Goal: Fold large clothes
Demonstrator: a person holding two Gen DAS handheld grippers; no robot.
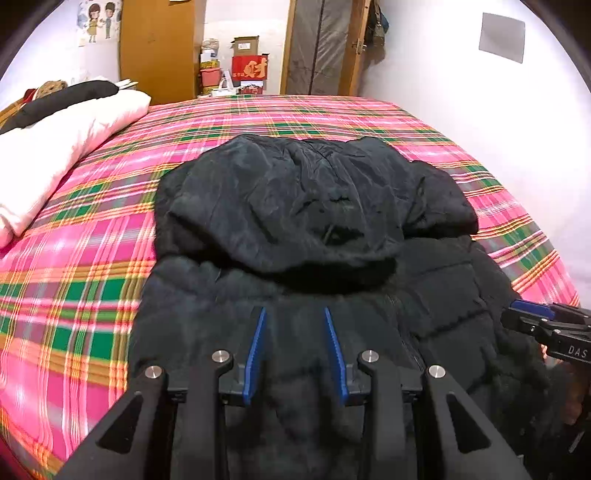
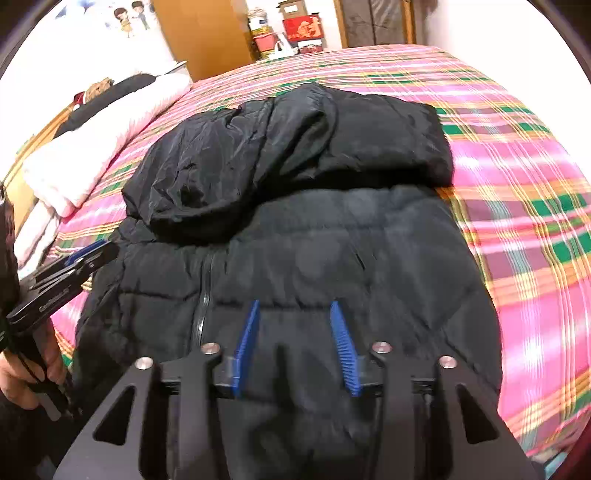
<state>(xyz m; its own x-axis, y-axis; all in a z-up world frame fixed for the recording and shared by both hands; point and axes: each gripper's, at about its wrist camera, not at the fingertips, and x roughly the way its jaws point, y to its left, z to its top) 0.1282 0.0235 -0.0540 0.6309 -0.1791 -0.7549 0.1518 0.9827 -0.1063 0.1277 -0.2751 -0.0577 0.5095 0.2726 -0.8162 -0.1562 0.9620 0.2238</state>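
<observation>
Black puffer jacket [image 1: 317, 258] spread out on the bed, lying on a pink, green and orange plaid sheet [image 1: 92, 258]. Hood [image 1: 288, 199] flopped forward over the upper chest, shiny lining showing, crumpled. Zipper [image 2: 203, 291] running down the front, just left of centre in the right wrist view. Quilted seams across the body, fairly flat otherwise.

Left gripper [image 1: 295, 321] hovering above the jacket's front, just below the hood, pointing down at an angle. Blue pads [image 1: 255, 350] parted with a clear gap, only jacket fabric visible behind them, nothing pinched, not gripping anything as far as can be seen.

Right gripper [image 2: 293, 314] much the same over the other side of the jacket, just right of the zipper. Blue ribbed pads [image 2: 345, 350] spread a bit wider than the left pair, gap empty, no fabric caught between them. Also visible at the right edge of the left wrist view, beside the jacket's side. Hand [image 2: 26, 373] wrapped around the left gripper's handle, bottom left of the right wrist view.

Around the bed: white pillow [image 1: 55, 151] with something black lying on top near the head end, wooden wardrobe [image 1: 159, 48], red box [image 1: 249, 66] among stacked stuff against the far wall, cartoon sticker [image 1: 98, 22] on the wall.
</observation>
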